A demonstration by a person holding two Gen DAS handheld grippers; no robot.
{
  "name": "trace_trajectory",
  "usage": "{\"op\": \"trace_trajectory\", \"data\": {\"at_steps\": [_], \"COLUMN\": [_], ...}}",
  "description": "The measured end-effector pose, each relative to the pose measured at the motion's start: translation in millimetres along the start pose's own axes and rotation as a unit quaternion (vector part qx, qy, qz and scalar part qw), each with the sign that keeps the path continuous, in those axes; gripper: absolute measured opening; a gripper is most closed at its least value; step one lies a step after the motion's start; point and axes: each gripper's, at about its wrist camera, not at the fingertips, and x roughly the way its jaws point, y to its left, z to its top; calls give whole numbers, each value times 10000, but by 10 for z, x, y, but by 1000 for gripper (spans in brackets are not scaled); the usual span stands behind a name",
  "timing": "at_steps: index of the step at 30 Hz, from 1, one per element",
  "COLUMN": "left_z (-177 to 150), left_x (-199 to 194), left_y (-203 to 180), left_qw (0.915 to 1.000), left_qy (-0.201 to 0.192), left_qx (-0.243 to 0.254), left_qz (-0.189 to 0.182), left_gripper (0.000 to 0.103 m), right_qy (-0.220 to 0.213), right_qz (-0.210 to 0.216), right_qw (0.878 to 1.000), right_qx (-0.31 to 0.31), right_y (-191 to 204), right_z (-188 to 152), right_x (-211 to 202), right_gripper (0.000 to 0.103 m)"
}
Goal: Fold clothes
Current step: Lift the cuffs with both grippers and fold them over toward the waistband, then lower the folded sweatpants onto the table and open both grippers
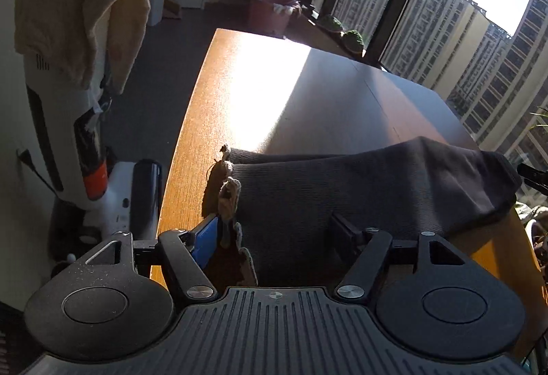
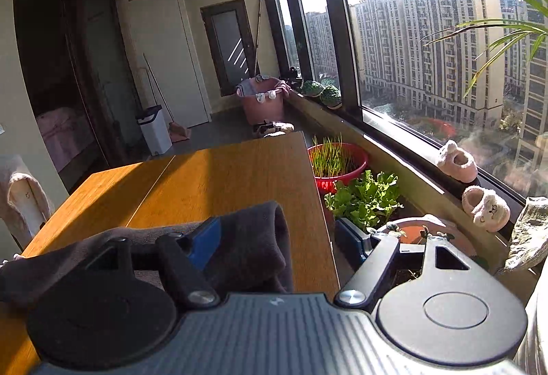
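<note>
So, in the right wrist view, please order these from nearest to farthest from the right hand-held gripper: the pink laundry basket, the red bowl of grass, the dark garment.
From the right hand-held gripper:
1. Dark garment, on the table, between the open fingers.
2. Red bowl of grass, right of the table.
3. Pink laundry basket, far, by the window.
</note>
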Motion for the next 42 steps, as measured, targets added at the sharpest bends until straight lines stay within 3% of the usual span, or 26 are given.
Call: {"op": "trace_trajectory", "data": {"at_steps": [1, 2, 3, 4, 5, 9, 11, 14, 16, 18, 20, 22, 24, 27, 33, 38, 42], "left_z": [-39, -43, -10, 53, 121, 420, 480, 484, 470, 464, 435, 362, 263, 147, 232, 418, 527], "left_x": [-23, -37, -70, -131, -204, -352, -262, -123, -184, -361, -446, -411, -193, 246, 562, 878, 1067], "left_y": [-26, -49, -72, -92, -108, -98, -28, 204, 381, 382, 193, -102, -431, -668, -708, -879, -969], "left_qw": [9997, 9992, 9984, 9972, 9956, 9872, 9833, 9841, 9880, 9925, 9936, 9933, 9945, 9983, 9973, 9937, 9912], "left_qy": [-153, -268, -403, -575, -757, -1383, -1432, -1123, -970, -1032, -1112, -1118, -914, -328, -453, -504, -557], "left_qx": [150, 290, 392, 460, 516, 679, 771, 495, 55, -225, -187, -9, 256, 450, 566, 882, 1010], "left_qz": [71, 93, 108, 137, 171, 415, 818, 1281, 1204, 615, 88, -300, -445, -185, 78, 475, 653], "left_gripper": [55, 39, 29, 16, 13, 12, 12, 12, 16, 23, 59, 75, 80, 79, 85, 103, 103], "right_qy": [167, 295, 355, 361, 216, -297, -214, 281, 244, 88, -147, -320, -249, 217, 662, 721, 871], "right_qz": [62, 135, 172, 221, 305, 526, 537, 281, 66, 51, 167, 445, 753, 893, 792, 307, -70], "right_qw": [9998, 9995, 9992, 9990, 9992, 9981, 9980, 9990, 9997, 9999, 9994, 9979, 9965, 9957, 9946, 9963, 9910], "right_qx": [8, -40, -93, -130, -115, 118, 240, 216, -23, -132, -261, -335, -260, -98, 136, -353, -1016], "right_y": [15, 41, 82, 120, 152, 205, 191, 162, 162, 179, 255, 400, 531, 711, 824, 1087, 1408], "right_z": [-20, -30, -26, -10, 39, 180, 81, -233, -341, -296, -186, -85, -99, -271, -324, -179, -99], "right_x": [139, 233, 271, 284, 226, -100, -173, -95, -150, -255, -351, -361, -266, -9, 320, 752, 1004], "right_gripper": [66, 52, 28, 28, 28, 9, 9, 10, 17, 23, 34, 68, 86, 100, 103, 103, 103]}}
